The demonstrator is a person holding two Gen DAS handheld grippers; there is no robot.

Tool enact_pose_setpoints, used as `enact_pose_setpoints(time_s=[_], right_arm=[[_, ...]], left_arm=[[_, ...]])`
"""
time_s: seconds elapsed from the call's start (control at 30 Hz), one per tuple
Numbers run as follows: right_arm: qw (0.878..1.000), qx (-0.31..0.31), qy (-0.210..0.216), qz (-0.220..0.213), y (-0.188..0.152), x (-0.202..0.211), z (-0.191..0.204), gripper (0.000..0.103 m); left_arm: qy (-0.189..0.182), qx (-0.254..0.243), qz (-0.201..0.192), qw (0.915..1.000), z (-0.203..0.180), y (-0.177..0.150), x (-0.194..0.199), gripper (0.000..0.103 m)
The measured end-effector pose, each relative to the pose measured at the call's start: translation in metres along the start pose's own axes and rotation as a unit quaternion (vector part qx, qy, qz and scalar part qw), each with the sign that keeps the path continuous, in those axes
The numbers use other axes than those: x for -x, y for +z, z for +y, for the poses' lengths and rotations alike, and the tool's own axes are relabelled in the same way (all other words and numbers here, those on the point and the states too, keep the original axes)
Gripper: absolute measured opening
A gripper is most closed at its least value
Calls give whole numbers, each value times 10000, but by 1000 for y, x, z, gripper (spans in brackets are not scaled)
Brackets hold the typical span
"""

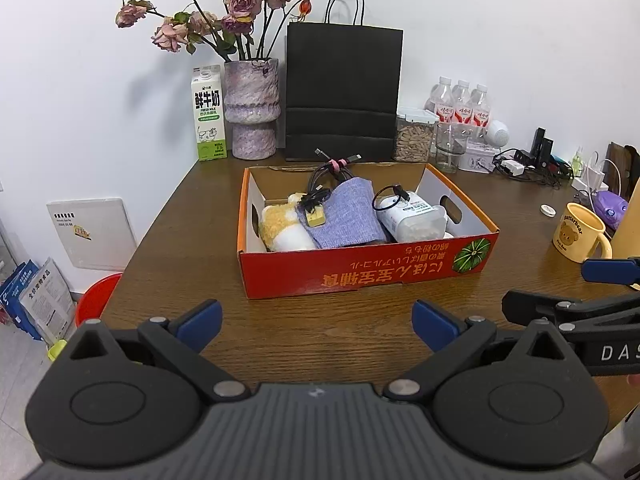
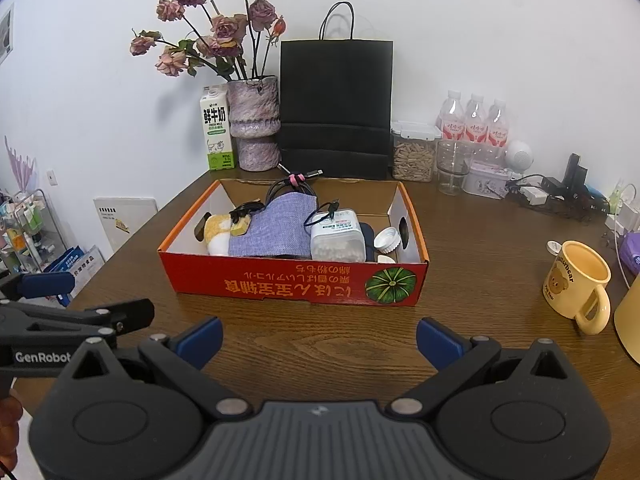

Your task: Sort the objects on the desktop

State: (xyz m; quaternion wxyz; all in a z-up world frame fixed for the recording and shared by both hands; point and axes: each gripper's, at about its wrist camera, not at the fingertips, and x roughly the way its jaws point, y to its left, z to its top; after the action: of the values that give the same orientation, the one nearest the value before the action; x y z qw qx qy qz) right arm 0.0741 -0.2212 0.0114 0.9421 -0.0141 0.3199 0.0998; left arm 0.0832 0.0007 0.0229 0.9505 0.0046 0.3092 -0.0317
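A red cardboard box sits mid-table. Inside lie a purple cloth pouch, a yellow-white plush, black cables, a clear plastic container of cotton swabs and a white lid. My left gripper hovers open over the bare wood in front of the box, holding nothing. My right gripper is open and empty too, just short of the box's front wall. A yellow bear mug stands to the right.
Along the back wall stand a milk carton, a vase of dried roses, a black paper bag, a jar of seeds, a glass, water bottles and chargers with cables. A red bucket sits on the floor left.
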Motion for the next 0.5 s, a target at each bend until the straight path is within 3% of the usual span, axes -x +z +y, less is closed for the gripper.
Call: enact_pose_setpoints(time_s=[0.5], right_arm=[[10000,-5,-14,13,-1,0,0,103]], left_arm=[[7,8,21,10000,0,-1,-1,103]])
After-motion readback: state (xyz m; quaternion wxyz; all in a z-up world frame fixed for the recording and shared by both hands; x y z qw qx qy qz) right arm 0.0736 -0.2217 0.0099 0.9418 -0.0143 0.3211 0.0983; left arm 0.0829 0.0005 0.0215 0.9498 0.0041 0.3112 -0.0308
